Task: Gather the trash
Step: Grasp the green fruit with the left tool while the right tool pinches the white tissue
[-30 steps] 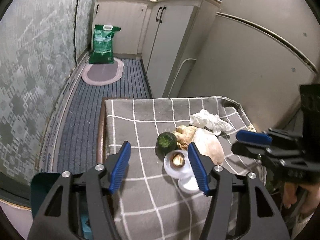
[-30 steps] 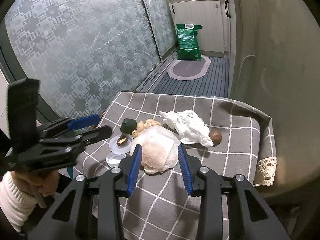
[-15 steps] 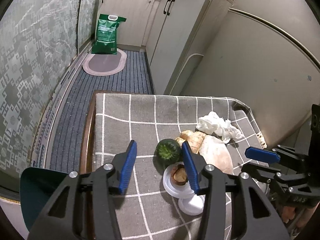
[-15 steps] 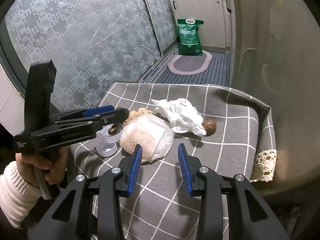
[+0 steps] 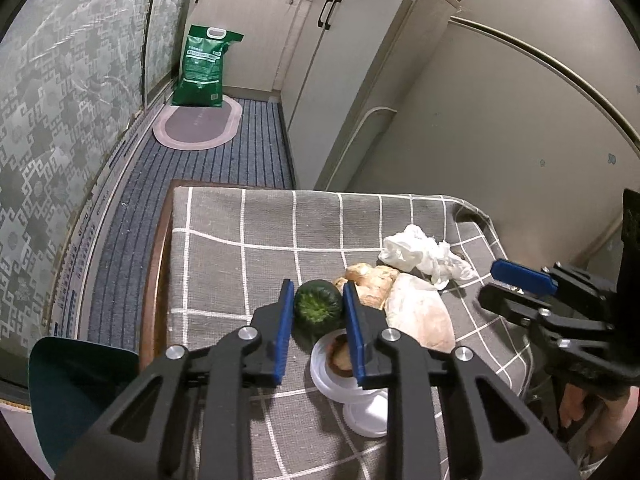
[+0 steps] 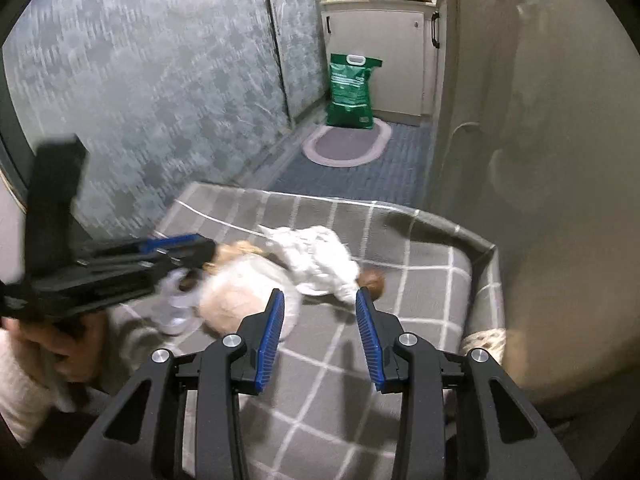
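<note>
Both tools share one build: matte black plastic frames with triangular cut-outs, silver round-head screws at the pivots, and ribbed blue pads lining the inner faces of the fingers. The left gripper [image 5: 316, 312] and the right gripper [image 6: 320, 310] each carry a tall black block-shaped handle. The person's left hand [image 6: 52, 336] emerges from a fuzzy cream-white knit sleeve [image 6: 20, 396].

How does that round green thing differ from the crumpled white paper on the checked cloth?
The green squash is dark, round and firm-looking; the crumpled tissue is white, limp and shapeless. The squash sits between the closing pads of the left tool; the tissue lies free, farther back near the cloth's far right corner. Both rest on the grey checked tablecloth.
</note>
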`<state>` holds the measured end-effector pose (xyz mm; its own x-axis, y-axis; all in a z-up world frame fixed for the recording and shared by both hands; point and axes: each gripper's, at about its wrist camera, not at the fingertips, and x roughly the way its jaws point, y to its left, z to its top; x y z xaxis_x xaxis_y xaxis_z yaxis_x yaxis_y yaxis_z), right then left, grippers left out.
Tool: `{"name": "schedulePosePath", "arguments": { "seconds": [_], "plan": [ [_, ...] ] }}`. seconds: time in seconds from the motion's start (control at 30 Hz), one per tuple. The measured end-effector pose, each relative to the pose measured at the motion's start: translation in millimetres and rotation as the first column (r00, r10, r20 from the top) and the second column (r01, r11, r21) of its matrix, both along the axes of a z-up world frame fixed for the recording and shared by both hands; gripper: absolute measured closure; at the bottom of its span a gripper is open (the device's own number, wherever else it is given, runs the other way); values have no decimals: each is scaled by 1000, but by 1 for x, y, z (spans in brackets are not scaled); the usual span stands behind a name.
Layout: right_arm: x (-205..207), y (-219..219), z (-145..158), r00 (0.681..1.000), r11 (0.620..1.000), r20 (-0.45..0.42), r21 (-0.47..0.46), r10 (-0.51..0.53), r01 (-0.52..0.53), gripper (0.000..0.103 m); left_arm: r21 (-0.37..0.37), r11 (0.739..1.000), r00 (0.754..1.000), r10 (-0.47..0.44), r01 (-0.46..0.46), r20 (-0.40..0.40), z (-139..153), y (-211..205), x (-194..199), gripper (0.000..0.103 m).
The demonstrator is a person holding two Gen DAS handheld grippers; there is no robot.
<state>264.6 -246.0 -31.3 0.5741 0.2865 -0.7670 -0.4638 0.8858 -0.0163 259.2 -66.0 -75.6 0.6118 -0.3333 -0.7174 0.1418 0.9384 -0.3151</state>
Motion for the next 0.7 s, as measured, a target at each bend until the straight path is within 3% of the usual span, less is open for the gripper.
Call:
{"name": "schedulePosePath", "arguments": {
  "seconds": [0.1,0.33,0.7],
  "plan": [
    [3,10,-1,999,997,22,-78,24,-22,69,14,1000,1000,-8,8,5,1,-2,-1,78],
    [19,21,-5,998,987,40,-157,47,-40,71,14,1000,1000,-9,9,8,1,-1,-1,78],
    [31,38,-18,998,976,19,-211,63,-58,81,-16,1000,999,-1,2,42,15,11,-11,78]
  ]
}}
